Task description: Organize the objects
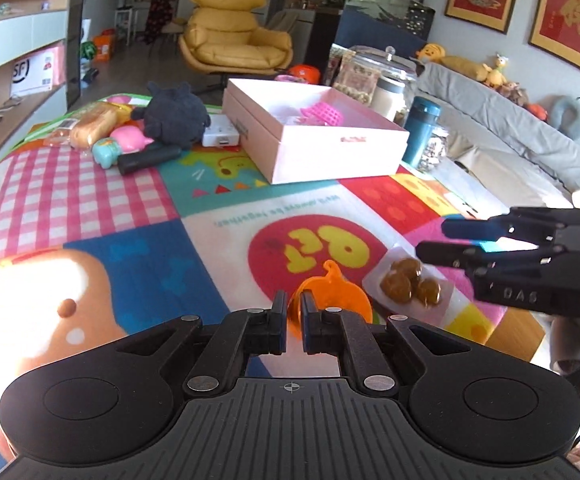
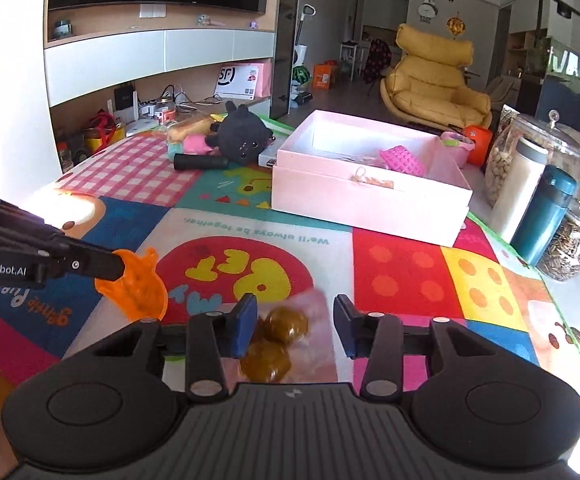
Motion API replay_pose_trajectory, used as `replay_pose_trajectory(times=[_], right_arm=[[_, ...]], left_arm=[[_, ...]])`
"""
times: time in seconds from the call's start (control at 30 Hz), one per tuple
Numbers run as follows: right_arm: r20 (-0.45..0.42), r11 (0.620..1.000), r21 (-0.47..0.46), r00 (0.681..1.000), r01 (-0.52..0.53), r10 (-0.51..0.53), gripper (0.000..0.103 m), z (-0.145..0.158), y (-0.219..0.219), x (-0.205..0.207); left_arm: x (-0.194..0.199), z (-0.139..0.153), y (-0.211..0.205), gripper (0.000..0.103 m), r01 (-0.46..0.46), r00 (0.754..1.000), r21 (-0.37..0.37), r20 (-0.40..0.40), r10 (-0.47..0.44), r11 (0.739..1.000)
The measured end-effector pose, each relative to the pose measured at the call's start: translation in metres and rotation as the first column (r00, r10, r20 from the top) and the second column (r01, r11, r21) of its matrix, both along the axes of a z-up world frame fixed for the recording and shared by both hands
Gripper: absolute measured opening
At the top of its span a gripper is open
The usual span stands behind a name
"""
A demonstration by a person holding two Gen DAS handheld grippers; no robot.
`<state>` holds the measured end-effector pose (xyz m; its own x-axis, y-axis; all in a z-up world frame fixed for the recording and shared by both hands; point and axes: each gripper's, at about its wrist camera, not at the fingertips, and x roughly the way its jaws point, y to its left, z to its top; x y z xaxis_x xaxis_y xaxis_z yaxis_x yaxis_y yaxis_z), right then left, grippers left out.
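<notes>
My left gripper [image 1: 293,300] is shut on a translucent orange plastic toy [image 1: 337,292], held above the colourful play mat [image 1: 138,208]. In the right wrist view, that gripper [image 2: 120,264] reaches in from the left with the orange toy [image 2: 138,288] at its tip. My right gripper [image 2: 295,316] stands partly open over a clear packet of brown balls [image 2: 286,328]. The packet lies between the fingers, and the pads do not visibly press on it. In the left wrist view, the right gripper [image 1: 431,237] hovers at the packet [image 1: 405,284]. An open pink box [image 2: 369,208] sits farther back.
A black plush [image 1: 174,116], a bread toy [image 1: 90,128], a black cylinder [image 1: 150,158] and small toys lie at the mat's far left. A teal flask [image 2: 545,216], a white bottle and glass jars [image 2: 569,248] stand right of the box. A grey sofa [image 1: 509,128] borders the right side.
</notes>
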<state>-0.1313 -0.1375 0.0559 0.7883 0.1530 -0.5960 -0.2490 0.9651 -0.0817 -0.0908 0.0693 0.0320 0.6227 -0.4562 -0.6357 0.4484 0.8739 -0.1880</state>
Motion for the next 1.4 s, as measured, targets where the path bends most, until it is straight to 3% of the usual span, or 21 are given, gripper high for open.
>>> replay_pose_trajectory(times=[0.2,0.23,0.33,0.37,0.53,0.67,0.83,1.0,1.17,1.3,1.4], right_arm=[[-0.021,1.000,0.004,0.999,0.025,-0.025,0.042,-0.011,-0.008,-0.011],[-0.025,1.000,0.001,0.999,0.027,-0.027,0.047,-0.013,-0.008,-0.012],[-0.025,0.999,0.032,0.999,0.023,-0.022,0.083,-0.016,-0.010,-0.016],[-0.023,0.999,0.045,1.000,0.017,-0.016,0.089,-0.016,-0.011,-0.017],[-0.059,0.998,0.065,0.998,-0.026,0.030,0.097,-0.025,-0.002,-0.015],[-0.084,1.000,-0.014,0.996,-0.011,0.010,0.097,-0.036,0.003,-0.008],[0.005,0.986,-0.130,0.994,0.105,-0.105,0.098,-0.033,-0.010,-0.004],[-0.076,0.996,0.080,0.997,0.030,-0.024,0.098,-0.029,-0.026,-0.001],[-0.076,0.998,0.043,0.996,-0.041,0.044,0.098,-0.044,-0.007,0.013],[-0.092,0.994,0.089,0.993,-0.065,0.073,0.099,-0.043,-0.008,0.027],[-0.077,0.995,0.064,0.994,-0.075,0.080,0.090,-0.041,-0.003,0.021]], left_arm=[[-0.002,-0.009,-0.013,0.009,-0.019,1.000,0.080,-0.001,0.019,0.997],[-0.002,-0.011,-0.015,0.009,-0.019,1.000,0.095,0.004,0.019,0.995],[-0.002,-0.014,-0.018,0.012,-0.019,1.000,0.110,0.011,0.018,0.994],[-0.002,-0.014,-0.018,0.013,-0.019,1.000,0.112,0.011,0.018,0.994],[-0.002,-0.015,-0.018,0.014,-0.025,1.000,0.104,0.010,0.024,0.994],[-0.003,-0.016,-0.016,0.016,-0.023,1.000,0.097,0.000,0.023,0.995],[-0.006,-0.015,-0.017,0.016,-0.019,1.000,0.102,-0.003,0.019,0.995],[-0.008,-0.016,-0.018,0.017,-0.012,1.000,0.101,-0.002,0.013,0.995],[-0.007,-0.016,-0.015,0.017,-0.016,1.000,0.094,-0.007,0.017,0.995],[-0.007,-0.017,-0.012,0.017,-0.021,1.000,0.083,-0.012,0.022,0.996],[-0.007,-0.017,-0.011,0.017,-0.021,1.000,0.083,-0.011,0.022,0.996]])
